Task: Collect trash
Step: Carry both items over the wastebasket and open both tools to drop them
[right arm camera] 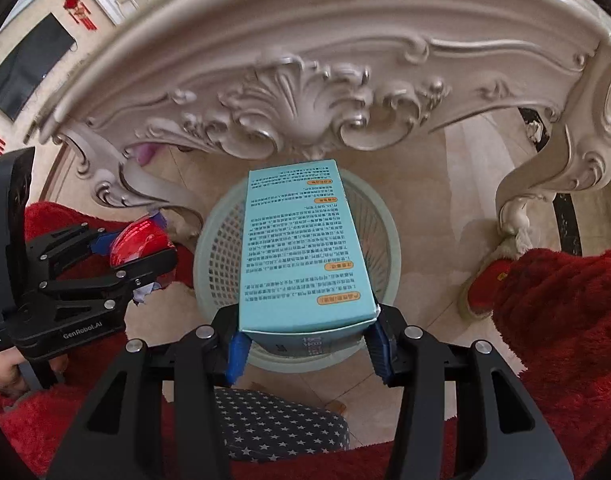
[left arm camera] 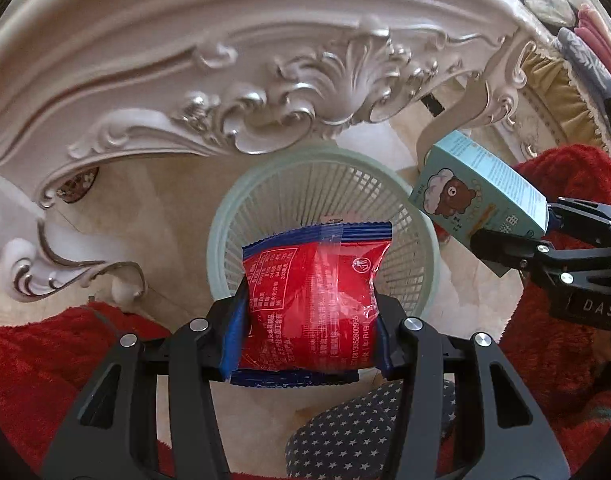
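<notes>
Clamped in the left gripper (left arm camera: pixel 311 320), a red snack packet (left arm camera: pixel 313 300) above the pale mesh bin (left arm camera: pixel 265 184) on glossy tile floor (left arm camera: pixel 165 200); clamped in the right gripper (right arm camera: pixel 307 346), a blue box (right arm camera: pixel 301 248) over it, carved white table (right arm camera: pixel 305 100) ahead.

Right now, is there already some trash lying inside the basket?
No; in the left wrist view the basket shows only bare mesh, while the red packet sits clamped in the left gripper above it.

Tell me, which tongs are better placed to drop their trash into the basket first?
Probably the right tongs: their light blue cardboard box hangs over the pale green plastic basket. The left tongs hold the red plastic wrapper nearer the rim.
</notes>
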A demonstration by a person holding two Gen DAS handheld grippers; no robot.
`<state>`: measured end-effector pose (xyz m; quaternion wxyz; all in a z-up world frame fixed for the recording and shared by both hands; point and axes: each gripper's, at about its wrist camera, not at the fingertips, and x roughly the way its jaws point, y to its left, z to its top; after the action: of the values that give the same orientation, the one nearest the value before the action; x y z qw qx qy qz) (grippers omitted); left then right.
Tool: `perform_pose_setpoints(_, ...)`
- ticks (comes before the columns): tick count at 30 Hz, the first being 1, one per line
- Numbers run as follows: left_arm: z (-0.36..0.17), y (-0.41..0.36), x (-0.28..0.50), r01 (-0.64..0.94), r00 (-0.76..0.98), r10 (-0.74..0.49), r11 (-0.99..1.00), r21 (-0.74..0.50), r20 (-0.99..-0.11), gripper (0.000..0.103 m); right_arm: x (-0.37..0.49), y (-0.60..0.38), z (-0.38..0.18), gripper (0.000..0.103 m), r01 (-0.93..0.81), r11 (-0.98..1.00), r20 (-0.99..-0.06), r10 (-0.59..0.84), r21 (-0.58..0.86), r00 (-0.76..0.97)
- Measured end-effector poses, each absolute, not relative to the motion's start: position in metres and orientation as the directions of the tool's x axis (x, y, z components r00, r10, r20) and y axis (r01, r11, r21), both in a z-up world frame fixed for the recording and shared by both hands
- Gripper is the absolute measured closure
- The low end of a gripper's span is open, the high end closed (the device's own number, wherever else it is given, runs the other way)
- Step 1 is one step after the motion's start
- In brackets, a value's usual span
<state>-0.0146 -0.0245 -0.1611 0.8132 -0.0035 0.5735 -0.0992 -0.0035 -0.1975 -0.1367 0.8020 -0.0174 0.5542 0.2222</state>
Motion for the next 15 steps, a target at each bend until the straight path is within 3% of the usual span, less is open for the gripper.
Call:
perform_pose_setpoints(11, -0.186, -0.029, -0.005, 0.159, 0.272, -0.159, 0.980, -0.119, -0.949, 0.052, 0.000, -0.190, -0.154, 0.057, -0.390, 0.902, -0.914, 0.303, 0.184, 0.268)
perform_pose_setpoints(15, -0.192, -0.030, -0.004, 0.153, 0.257, -0.160, 0.980, -0.124, -0.953, 0.042, 0.000, -0.188, -0.155, 0.056, -0.399, 0.900, -0.913, 0.302, 0.177, 0.275)
